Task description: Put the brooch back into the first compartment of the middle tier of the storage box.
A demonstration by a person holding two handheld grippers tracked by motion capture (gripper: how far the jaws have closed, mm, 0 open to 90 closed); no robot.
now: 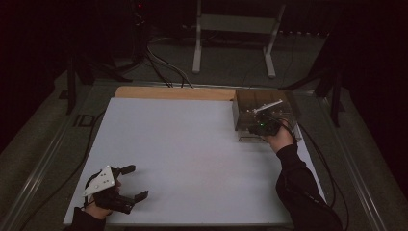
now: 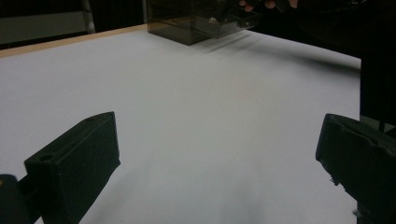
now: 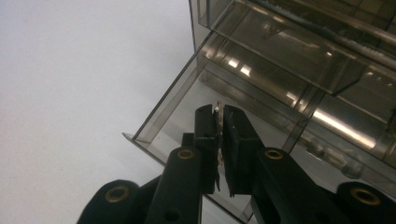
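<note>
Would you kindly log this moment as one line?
right gripper: shut on thin shiny item over open drawer of smoky clear plastic drawer box | left gripper: open, idle above white tabletop

A flat white rectangular board [image 1: 192,159] covers most of the counter, and a strip of bare light wood [image 1: 173,93] shows along its far edge. Beyond the counter, a pale metal stand with two splayed legs [image 1: 235,36] rests on the dark floor. Several black cables [image 1: 161,67] run across that floor toward the counter's far left corner.
</note>
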